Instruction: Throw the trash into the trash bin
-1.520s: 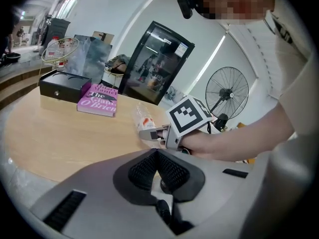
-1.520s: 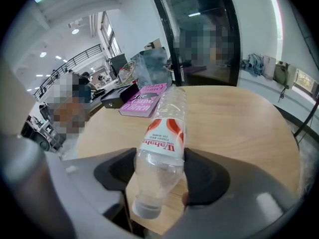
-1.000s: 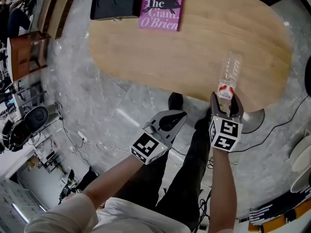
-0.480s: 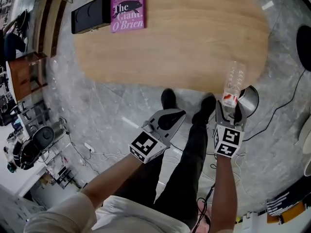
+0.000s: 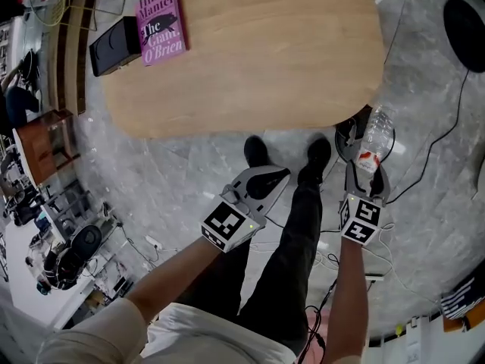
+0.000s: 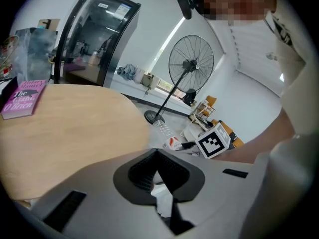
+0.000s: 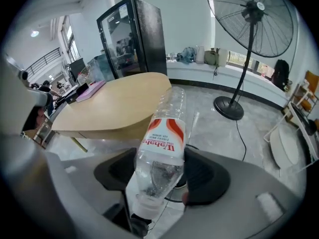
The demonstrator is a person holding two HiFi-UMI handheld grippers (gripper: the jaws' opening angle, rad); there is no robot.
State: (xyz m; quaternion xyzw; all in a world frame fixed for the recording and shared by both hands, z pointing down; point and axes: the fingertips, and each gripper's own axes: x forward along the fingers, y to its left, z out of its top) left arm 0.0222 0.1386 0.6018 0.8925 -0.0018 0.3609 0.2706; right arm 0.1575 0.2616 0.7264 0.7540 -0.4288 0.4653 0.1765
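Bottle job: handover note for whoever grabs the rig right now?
Right gripper: shut on the plastic bottle, cap end toward the gripper, held above the floor past the table edge.
Left gripper: shut, empty.
Bin: probably the dark round container on the floor beside the table; the bottle shows right by it in the head view.
Done: bottle picked up.
Left: bring it over the bin, open, drop.
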